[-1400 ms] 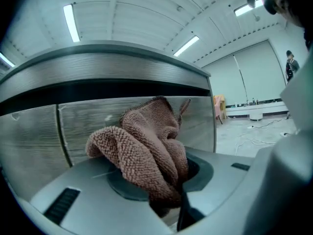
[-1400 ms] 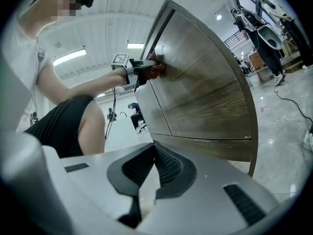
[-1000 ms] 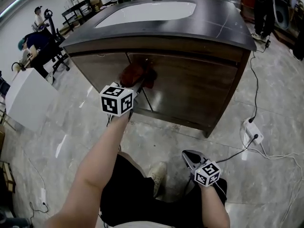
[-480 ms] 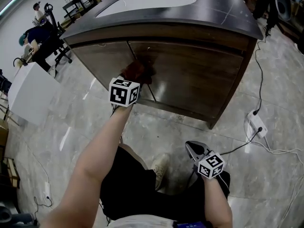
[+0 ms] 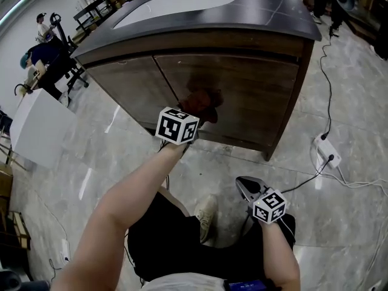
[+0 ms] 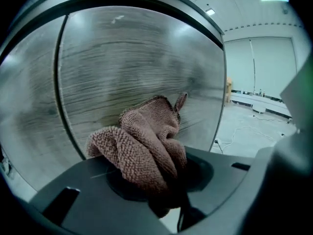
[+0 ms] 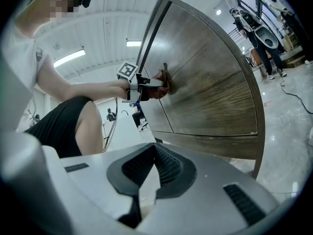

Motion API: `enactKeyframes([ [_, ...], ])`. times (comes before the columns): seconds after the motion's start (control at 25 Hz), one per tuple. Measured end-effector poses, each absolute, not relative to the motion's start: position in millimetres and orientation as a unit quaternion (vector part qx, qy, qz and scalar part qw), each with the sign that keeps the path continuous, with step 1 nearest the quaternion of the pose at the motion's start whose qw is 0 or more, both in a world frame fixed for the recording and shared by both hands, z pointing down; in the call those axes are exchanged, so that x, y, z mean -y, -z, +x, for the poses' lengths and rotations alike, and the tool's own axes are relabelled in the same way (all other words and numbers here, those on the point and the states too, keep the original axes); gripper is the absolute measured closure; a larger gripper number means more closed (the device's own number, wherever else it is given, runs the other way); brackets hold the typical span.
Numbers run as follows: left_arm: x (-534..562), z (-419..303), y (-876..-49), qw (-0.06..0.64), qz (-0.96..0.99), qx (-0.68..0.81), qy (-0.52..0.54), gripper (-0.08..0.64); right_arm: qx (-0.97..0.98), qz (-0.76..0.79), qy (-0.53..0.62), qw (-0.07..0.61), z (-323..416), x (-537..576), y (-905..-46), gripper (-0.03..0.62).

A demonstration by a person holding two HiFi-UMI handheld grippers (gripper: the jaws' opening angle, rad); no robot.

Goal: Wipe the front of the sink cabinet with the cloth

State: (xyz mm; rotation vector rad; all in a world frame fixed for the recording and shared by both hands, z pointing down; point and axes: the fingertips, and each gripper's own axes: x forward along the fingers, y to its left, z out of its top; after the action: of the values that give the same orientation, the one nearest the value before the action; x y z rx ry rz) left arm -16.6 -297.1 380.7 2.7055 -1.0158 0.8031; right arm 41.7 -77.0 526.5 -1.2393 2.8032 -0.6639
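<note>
Here, left hand-held gripper [image 6: 165, 194] clamps cloth [image 6: 146, 146] against cabinet front [image 6: 137, 58]; right hand-held gripper [image 7: 154, 160] closed.

The left gripper [image 5: 193, 113] reaches forward with the cloth [image 5: 201, 103] between its jaws. The cloth presses on the front of the sink cabinet [image 5: 254, 83], low on the right-hand door and just right of the door seam [image 5: 168, 80]. The sink [image 5: 182, 2] lies in the cabinet's top, above and beyond this gripper. The right gripper [image 5: 245, 187] hangs behind and to the right of the left one, apart from the cabinet, over the floor [image 5: 121, 156]. A shoe [image 5: 206, 214] stands just left of it. A power strip [image 5: 325, 151] lies on the floor well to its right, near the cabinet's right corner.
</note>
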Motion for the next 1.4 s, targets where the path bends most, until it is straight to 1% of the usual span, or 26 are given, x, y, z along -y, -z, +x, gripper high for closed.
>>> enactKeyframes([
  [0.2,276,30,-383,0.096,0.917,0.294,-0.253,0.433,-0.891,-0.402,0.212,0.000,48,76,-527,0.580],
  [0.48,237,103,-389,0.110,0.940,0.214,-0.241,0.434,-0.887,-0.411,0.210,-0.005,57,69,-526,0.580],
  [0.84,196,179,-395,0.092,0.954,0.145,-0.246,0.434,-0.882,-0.426,0.201,-0.003,68,62,-520,0.580],
  [1.16,182,207,-414,0.094,0.952,0.111,-0.271,0.434,-0.875,-0.439,0.202,-0.009,80,56,-524,0.580],
  [1.4,198,189,-427,0.100,0.943,0.124,-0.293,0.433,-0.871,-0.445,0.207,-0.007,88,58,-528,0.580],
])
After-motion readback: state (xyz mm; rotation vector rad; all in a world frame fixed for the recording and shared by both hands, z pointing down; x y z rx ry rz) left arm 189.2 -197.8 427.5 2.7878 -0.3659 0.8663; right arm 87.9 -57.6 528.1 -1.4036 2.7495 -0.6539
